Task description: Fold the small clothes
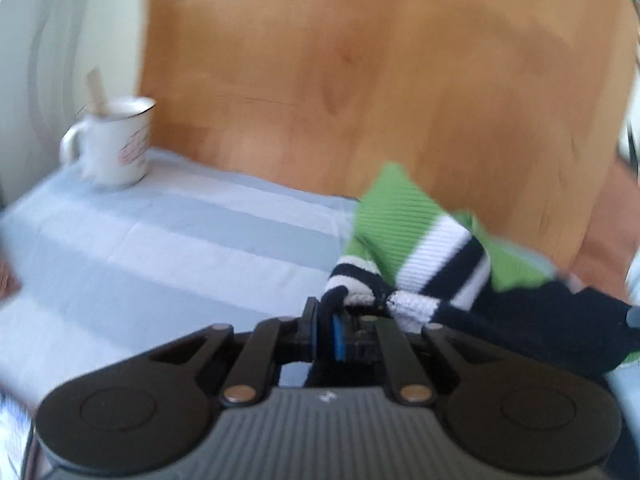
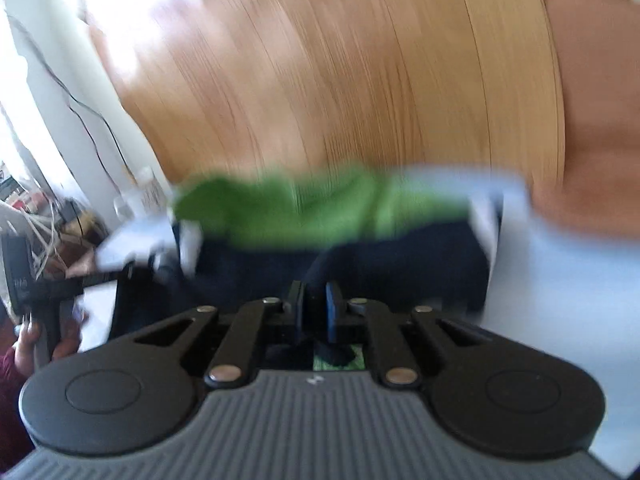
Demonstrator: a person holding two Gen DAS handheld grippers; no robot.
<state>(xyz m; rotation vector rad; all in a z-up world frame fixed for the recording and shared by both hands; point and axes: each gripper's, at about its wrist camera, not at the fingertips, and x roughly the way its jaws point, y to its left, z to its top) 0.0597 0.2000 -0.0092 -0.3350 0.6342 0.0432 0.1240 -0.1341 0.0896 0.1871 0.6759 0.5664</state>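
A small knitted garment (image 1: pixel 420 236) in green, white and navy stripes hangs between both grippers above a pale blue striped cloth (image 1: pixel 160 240). My left gripper (image 1: pixel 326 320) is shut on a navy and white edge of the garment. In the right wrist view the garment (image 2: pixel 320 208) is blurred, green above and navy below. My right gripper (image 2: pixel 316 304) is shut on a navy fold of it. The left gripper's handle (image 2: pixel 36 288) and the hand holding it show at the left of the right wrist view.
A white enamel mug (image 1: pixel 116 144) with a wooden stick in it stands at the far left of the cloth. A wooden table top (image 1: pixel 360 80) lies beyond the cloth. Cables and clutter (image 2: pixel 52 216) lie at the left by a white wall.
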